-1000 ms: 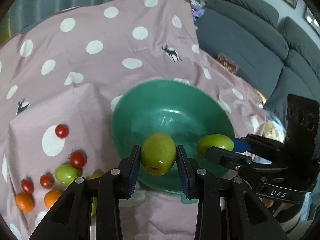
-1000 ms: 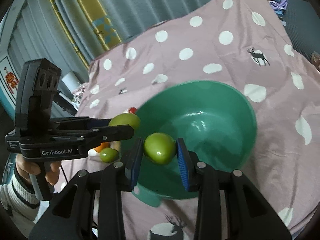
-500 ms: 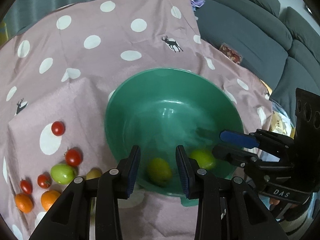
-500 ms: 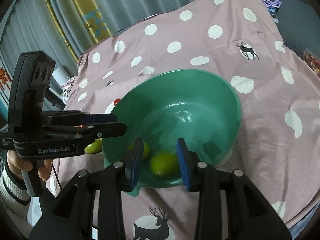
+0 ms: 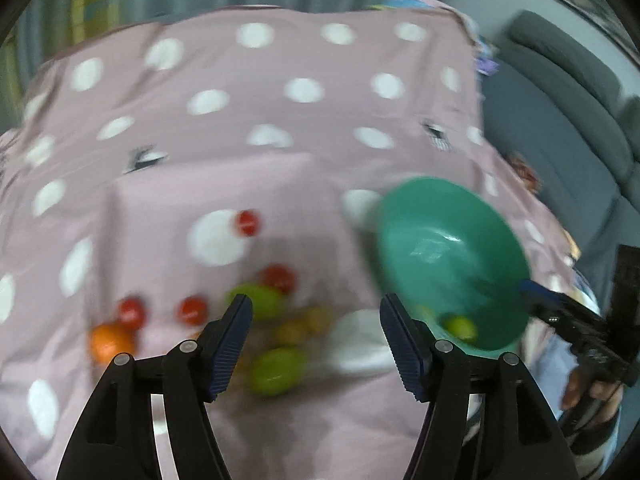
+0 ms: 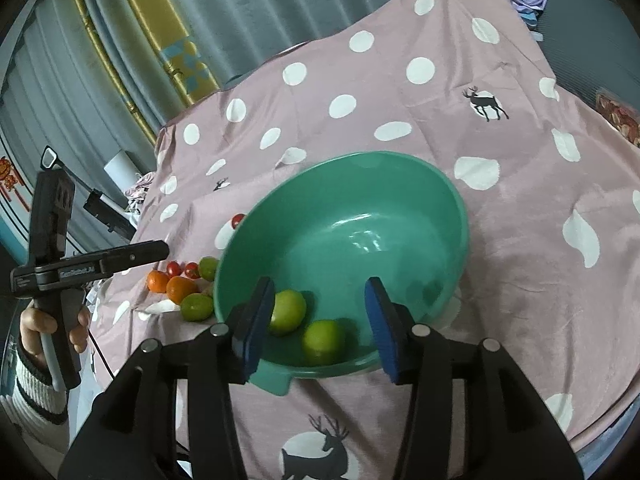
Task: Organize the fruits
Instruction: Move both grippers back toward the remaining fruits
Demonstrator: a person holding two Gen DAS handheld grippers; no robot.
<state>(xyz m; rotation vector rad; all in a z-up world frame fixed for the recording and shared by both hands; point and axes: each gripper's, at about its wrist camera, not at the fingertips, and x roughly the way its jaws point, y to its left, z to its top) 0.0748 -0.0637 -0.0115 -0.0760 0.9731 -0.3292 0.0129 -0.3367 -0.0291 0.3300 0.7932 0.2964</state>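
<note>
A green bowl [image 6: 452, 216] sits on the pink dotted cloth and holds two green fruits [image 6: 287, 311] [image 6: 323, 342]. My right gripper [image 6: 318, 322] is open and empty, above the bowl's near rim. My left gripper [image 5: 316, 340] is open and empty, over loose fruit on the cloth: green fruits [image 5: 276, 365] [image 5: 256, 300], red tomatoes [image 5: 248, 222] [image 5: 279, 277] and an orange [image 5: 111, 340]. The bowl [image 5: 472, 216] lies to its right. The left wrist view is blurred. The left gripper [image 6: 132, 254] also shows in the right wrist view, left of the bowl, beside the loose fruit [image 6: 176, 288].
The pink cloth with white dots [image 6: 520, 152] covers the table. A grey sofa [image 5: 560, 120] stands to the right. Curtains [image 6: 200, 20] hang behind. The table's front edge is close to me.
Both grippers have let their green fruits fall into the bowl and opened wide. The left gripper has swung left, away from the bowl and over the loose fruit.
</note>
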